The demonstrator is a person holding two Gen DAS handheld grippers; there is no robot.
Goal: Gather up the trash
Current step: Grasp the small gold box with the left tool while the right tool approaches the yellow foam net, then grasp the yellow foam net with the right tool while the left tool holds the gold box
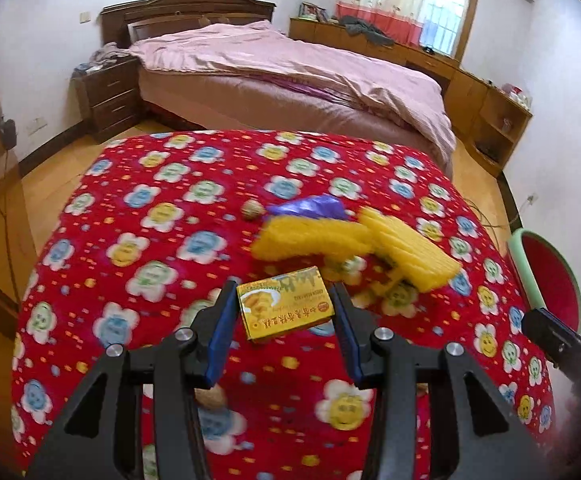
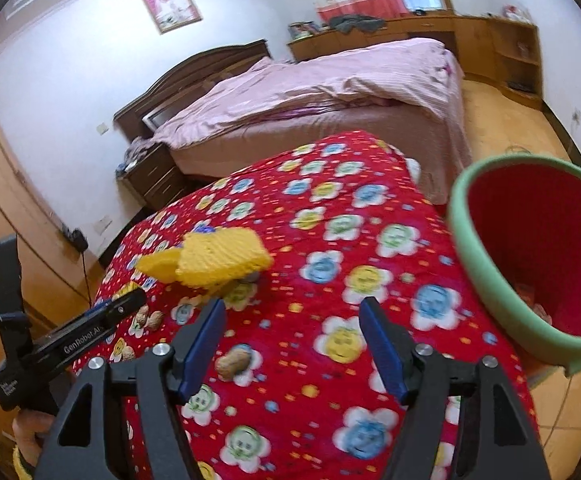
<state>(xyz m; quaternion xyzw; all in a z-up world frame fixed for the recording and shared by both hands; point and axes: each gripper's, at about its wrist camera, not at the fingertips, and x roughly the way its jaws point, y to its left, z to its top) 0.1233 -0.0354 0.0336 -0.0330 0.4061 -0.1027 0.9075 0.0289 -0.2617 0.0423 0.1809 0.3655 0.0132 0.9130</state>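
Glossy printed cardboard box (image 1: 285, 306), fleecy red cloth (image 1: 170, 248), ribbed yellow foam netting (image 1: 354, 244), smooth plastic bin (image 2: 486, 276).

A small yellow box (image 1: 286, 307) lies flat between my left fingers, which do not touch it. Behind it lie 2 yellow foam nets (image 1: 354, 242) and a purple wrapper (image 1: 310, 205). A peanut (image 2: 232, 362) lies near my right fingers. The bin (image 2: 490, 280) is red inside with a green rim.

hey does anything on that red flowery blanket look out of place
Yes: litter is strewn on the blanket: a yellow box, yellow foam netting, a purple wrapper and peanuts. None is in the bin.
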